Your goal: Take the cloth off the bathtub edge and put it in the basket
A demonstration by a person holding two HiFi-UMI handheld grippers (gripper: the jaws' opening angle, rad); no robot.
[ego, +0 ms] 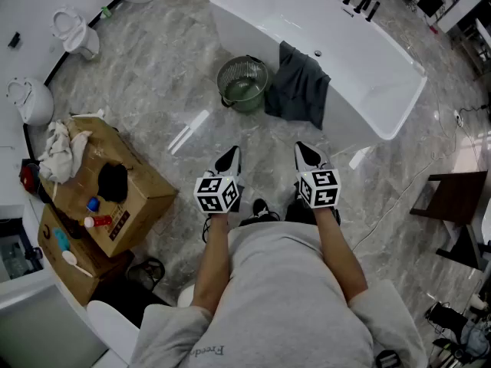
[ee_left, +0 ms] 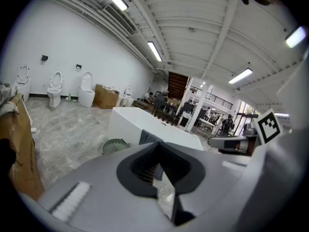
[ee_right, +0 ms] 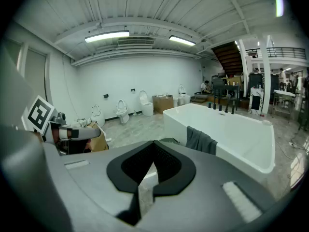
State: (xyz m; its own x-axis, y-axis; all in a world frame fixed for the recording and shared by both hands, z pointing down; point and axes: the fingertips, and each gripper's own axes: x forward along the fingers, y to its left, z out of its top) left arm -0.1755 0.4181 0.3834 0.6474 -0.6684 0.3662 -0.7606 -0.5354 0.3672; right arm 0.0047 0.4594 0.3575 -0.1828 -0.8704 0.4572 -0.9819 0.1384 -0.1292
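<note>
A dark grey cloth [ego: 298,87] hangs over the near edge of the white bathtub [ego: 383,98]. A round wire basket [ego: 243,83] stands on the floor just left of it. Both grippers are held side by side in front of the person, well short of the tub. My left gripper [ego: 229,161] is shut and empty, and so is my right gripper [ego: 308,156]. In the left gripper view, the basket [ee_left: 115,145] and cloth [ee_left: 148,137] show beyond the shut left gripper [ee_left: 157,146]. In the right gripper view, the cloth [ee_right: 200,140] drapes on the tub [ee_right: 236,129] past the shut right gripper [ee_right: 153,146].
Two cardboard boxes [ego: 115,182] with rags and bottles stand at the left. Toilets [ego: 75,33] line the far left wall. A dark chair [ego: 456,205] and a floor cable [ego: 399,198] are at the right. A white strip [ego: 188,131] lies on the marble floor.
</note>
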